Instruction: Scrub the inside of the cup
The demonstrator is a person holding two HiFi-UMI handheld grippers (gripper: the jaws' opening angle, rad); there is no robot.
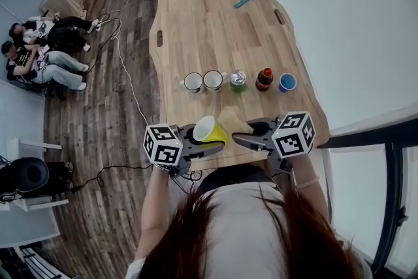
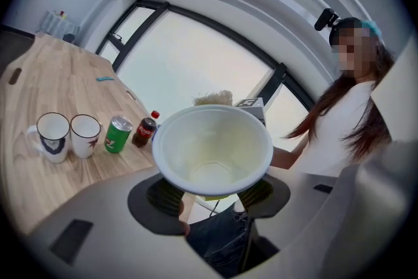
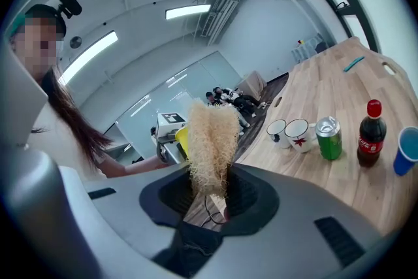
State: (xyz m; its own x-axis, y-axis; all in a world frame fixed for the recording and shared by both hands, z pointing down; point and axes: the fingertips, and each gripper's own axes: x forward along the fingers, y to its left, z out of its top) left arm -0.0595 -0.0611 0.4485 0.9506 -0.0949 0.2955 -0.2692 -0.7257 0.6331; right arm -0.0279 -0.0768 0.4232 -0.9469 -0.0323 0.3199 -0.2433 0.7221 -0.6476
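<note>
A yellow cup (image 1: 210,131) with a white inside is held over the near edge of the table, my left gripper (image 1: 196,140) shut on its lower body. In the left gripper view the cup (image 2: 212,150) faces its mouth at the camera, pinched between the pads of the left gripper (image 2: 212,196). My right gripper (image 1: 243,134) is shut on a straw-coloured loofah scrubber (image 1: 232,119), just right of the cup and outside it. In the right gripper view the loofah (image 3: 212,147) stands up out of the right gripper (image 3: 210,196), with the cup's yellow side (image 3: 181,137) behind it.
On the wooden table (image 1: 209,23) stand in a row two white mugs (image 1: 192,82) (image 1: 213,80), a green can (image 1: 238,80), a cola bottle (image 1: 264,78) and a blue cup (image 1: 287,82). A teal item (image 1: 246,1) lies farther back. People (image 1: 39,52) sit on the floor at left.
</note>
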